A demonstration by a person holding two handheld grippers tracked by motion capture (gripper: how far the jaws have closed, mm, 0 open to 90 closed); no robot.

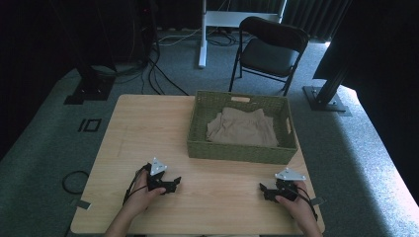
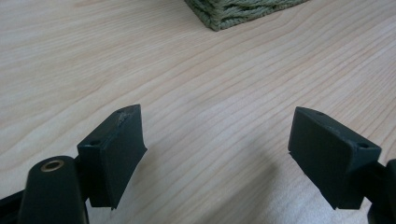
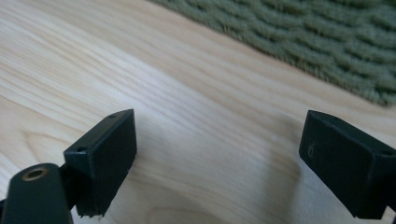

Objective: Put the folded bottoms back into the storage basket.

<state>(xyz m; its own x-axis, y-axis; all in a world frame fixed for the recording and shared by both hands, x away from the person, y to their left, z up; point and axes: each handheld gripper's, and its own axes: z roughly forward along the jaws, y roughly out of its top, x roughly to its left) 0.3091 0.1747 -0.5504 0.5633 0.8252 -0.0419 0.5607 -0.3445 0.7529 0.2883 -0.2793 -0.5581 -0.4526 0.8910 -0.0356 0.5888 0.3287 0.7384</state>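
The high view looks forward and down from above the person's side, taking in the whole desk, the woven basket right of centre, and floor and a chair in the upper frame. The left gripper view sits low and close over the desk, with a basket corner at its top edge. The right gripper view is as close, and the basket wall crosses its upper right.
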